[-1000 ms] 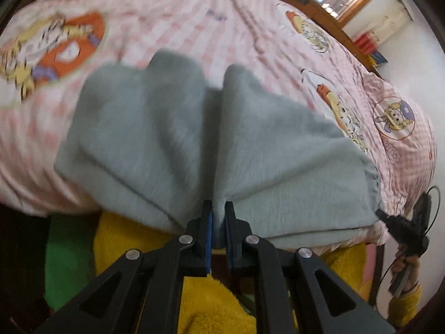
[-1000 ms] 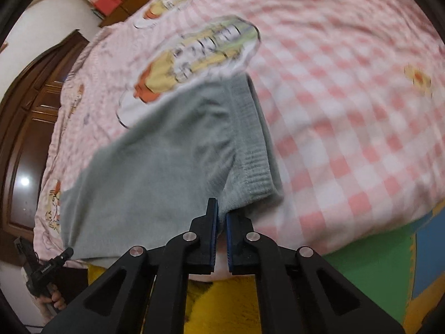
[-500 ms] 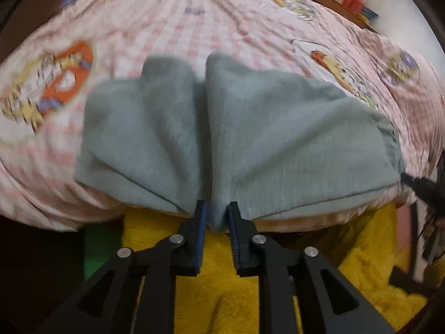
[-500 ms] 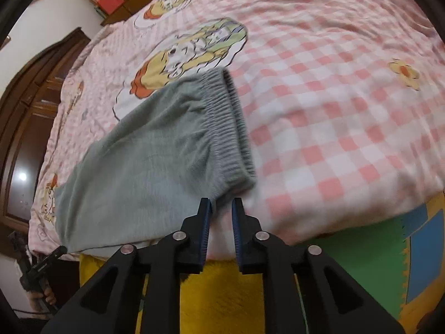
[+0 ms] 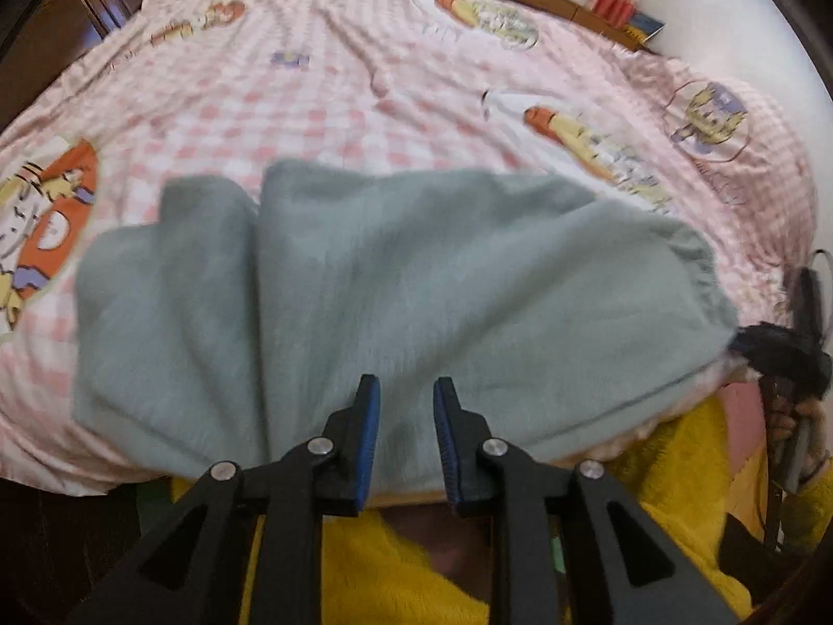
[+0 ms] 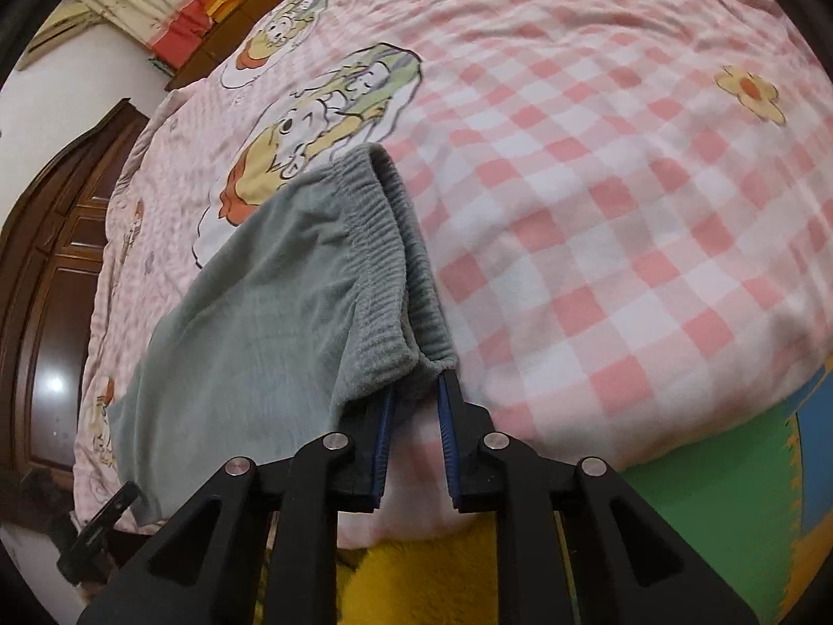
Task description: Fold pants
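Note:
Grey-green pants (image 5: 395, 281) lie folded along the near edge of the bed, their near edge hanging slightly over it. My left gripper (image 5: 403, 390) is open, its fingers just over the pants' near edge and holding nothing. In the right wrist view the pants (image 6: 270, 312) end in a ribbed elastic waistband (image 6: 395, 271). My right gripper (image 6: 416, 390) is open at the waistband's near corner, which droops over the left fingertip. The right gripper also shows at the far right of the left wrist view (image 5: 770, 349).
The bed has a pink checked sheet with cartoon prints (image 5: 364, 88) (image 6: 625, 208). Dark wooden furniture (image 6: 47, 302) stands beyond the bed. A green and blue floor mat (image 6: 729, 510) lies below the bed edge. My yellow fleece clothing (image 5: 416, 573) is under the grippers.
Both grippers have opened and let go of the pants. The pants now rest on the bed, and the grippers sit slightly back at the cloth's near edge.

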{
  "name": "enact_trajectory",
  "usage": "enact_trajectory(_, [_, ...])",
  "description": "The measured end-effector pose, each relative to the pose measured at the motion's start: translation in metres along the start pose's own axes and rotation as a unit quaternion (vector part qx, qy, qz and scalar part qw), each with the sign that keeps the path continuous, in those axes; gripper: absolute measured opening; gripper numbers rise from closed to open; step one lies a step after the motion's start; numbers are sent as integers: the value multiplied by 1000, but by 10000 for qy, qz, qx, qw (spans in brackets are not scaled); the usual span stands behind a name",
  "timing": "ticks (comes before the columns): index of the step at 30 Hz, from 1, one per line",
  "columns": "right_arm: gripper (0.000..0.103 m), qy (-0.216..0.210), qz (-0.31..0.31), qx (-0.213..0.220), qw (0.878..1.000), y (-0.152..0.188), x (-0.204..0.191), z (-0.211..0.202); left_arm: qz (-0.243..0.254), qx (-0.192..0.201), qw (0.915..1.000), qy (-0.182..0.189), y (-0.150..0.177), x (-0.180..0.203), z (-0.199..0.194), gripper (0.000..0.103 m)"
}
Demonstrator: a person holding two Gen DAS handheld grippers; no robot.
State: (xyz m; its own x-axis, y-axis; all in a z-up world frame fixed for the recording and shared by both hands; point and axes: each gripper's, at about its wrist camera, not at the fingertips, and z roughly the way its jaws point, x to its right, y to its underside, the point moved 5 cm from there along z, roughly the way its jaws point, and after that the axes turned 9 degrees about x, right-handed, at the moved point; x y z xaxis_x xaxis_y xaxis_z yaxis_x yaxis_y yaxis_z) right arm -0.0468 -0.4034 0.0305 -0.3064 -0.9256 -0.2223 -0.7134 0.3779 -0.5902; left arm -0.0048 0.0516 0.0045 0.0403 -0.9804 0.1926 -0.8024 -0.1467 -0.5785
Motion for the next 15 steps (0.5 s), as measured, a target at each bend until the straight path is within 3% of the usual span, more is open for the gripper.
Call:
enact_trajectory(2, [10, -31, -94, 217, 9997, -4, -4, -10, -38, -153, 9998, -132, 3, -3, 17, 21])
enact_trajectory(5, [9, 286, -231, 674, 9970, -15, 5, -38, -135, -236, 9995, -149, 7, -8, 28, 21])
enact_trajectory(6, [1, 453, -138, 754, 9960, -18, 17, -44, -160, -248, 9995, -138, 7, -9, 29, 21])
enact_trajectory(9, [0, 1297, -97, 892, 9875, -24, 56, -49, -183, -263, 9994, -127, 8, -11, 30, 21])
enact_trajectory(12, [1, 933, 384, 635, 9929, -15, 77, -50, -193, -247, 9994, -163, 7, -9, 29, 21])
enact_trajectory(15, [2, 815, -37, 647, 9946, -11, 56, -58, -186, -246, 9993, -194, 8, -7, 23, 21])
